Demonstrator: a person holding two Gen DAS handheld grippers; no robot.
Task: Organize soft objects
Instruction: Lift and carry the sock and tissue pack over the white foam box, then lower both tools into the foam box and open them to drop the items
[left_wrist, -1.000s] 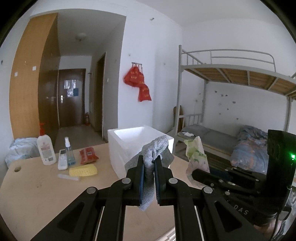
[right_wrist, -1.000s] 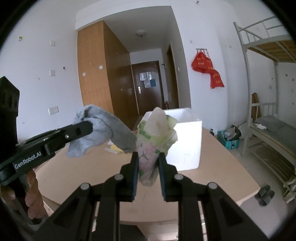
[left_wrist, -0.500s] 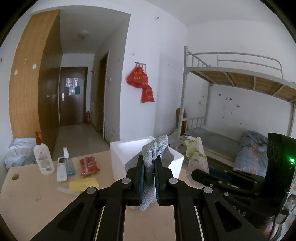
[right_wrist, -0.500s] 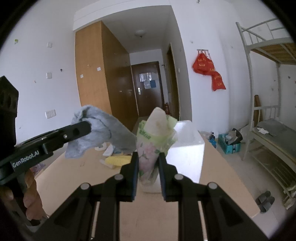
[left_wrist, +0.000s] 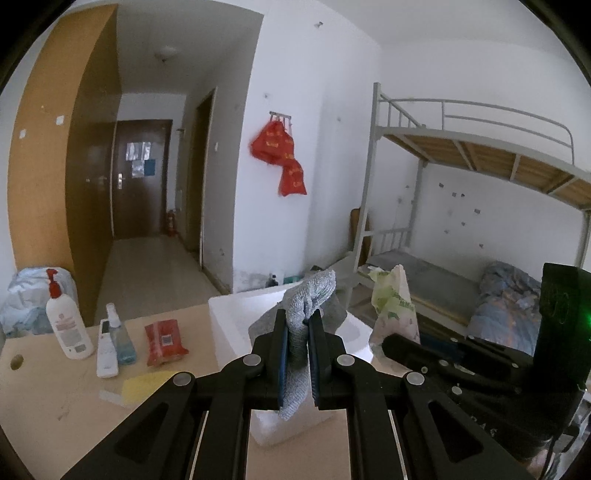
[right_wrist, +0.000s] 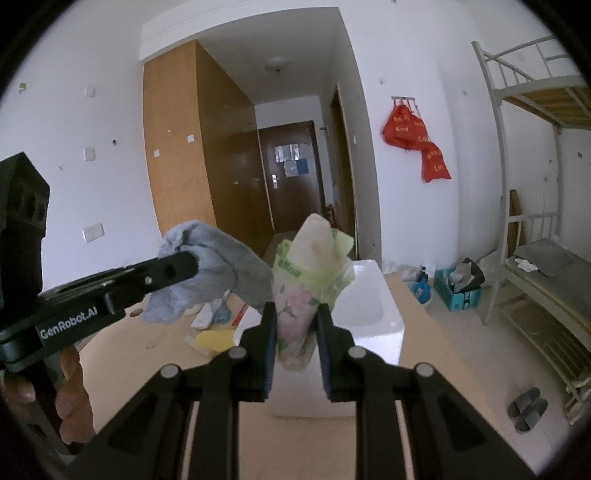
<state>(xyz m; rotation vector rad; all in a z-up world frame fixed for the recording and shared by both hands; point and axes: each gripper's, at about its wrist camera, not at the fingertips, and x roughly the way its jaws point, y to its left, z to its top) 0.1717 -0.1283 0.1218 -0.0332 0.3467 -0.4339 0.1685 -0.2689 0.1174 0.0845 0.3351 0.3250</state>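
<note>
Both grippers higher now, left gripper (left_wrist: 298, 325) clamping upright gray cloth (left_wrist: 308, 295), right gripper (right_wrist: 295, 314) upright tissue pack (right_wrist: 308, 273).

a pale beige wooden worktop (left_wrist: 55, 406) carries everything. toward two o'clock on it stands a white rectangular foam box (left_wrist: 236, 325), open at the top. at ten o'clock stand a white pump bottle with a red top (left_wrist: 66, 325), a white remote control (left_wrist: 106, 350), a small blue spray bottle (left_wrist: 120, 338) and a red soft packet (left_wrist: 162, 341), near one another. nearer lies a yellow flat sponge (left_wrist: 142, 384).
</note>
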